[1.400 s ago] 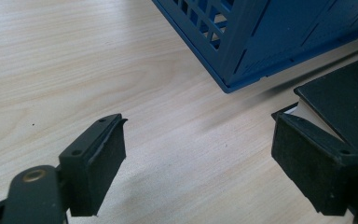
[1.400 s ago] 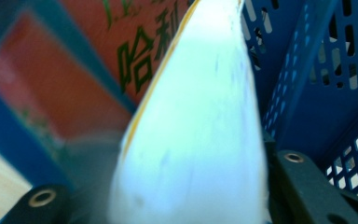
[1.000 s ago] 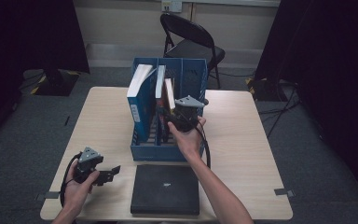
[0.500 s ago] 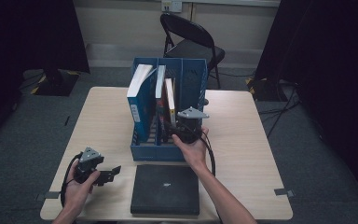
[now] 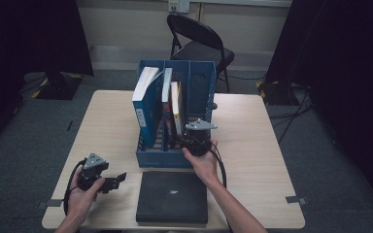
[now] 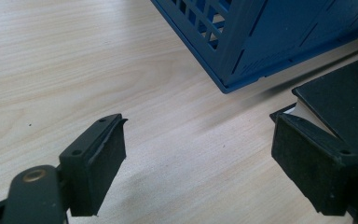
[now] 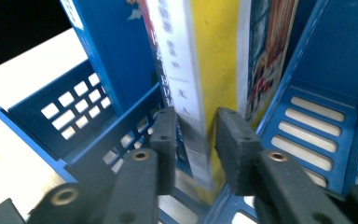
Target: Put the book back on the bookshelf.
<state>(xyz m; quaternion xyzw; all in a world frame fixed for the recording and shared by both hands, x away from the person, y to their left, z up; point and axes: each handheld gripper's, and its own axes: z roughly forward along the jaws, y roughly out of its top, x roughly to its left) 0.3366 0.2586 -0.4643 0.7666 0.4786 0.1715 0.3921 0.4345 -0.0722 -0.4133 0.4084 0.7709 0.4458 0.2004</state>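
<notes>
Two hand-held grippers work at a wooden table (image 5: pixel 252 126), and all positions here are given relative to the blue file rack (image 5: pixel 175 116) standing at the table's middle. The right gripper (image 7: pixel 193 135) is at the rack's near end, pointing into its compartments. Its jaws have just been closing, with the lower spine of a yellow book (image 7: pixel 214 56) between them; the left pad lies against the book's white spine edge, while the right pad appears close to the yellow cover, and whether it presses cannot be told. The yellow book stands upright in the rack, between a blue book (image 5: pixel 143 104) toward the rack's left side and a book with a colourful cover (image 7: pixel 265 51) on its right. The left gripper (image 5: pixel 114 180) rests low over the table, in front of the rack's near-left corner, with its jaws spread wide and nothing between them. A black book (image 5: pixel 172 196) lies flat directly in front of the rack, just beside the left gripper's jaw tip.
</notes>
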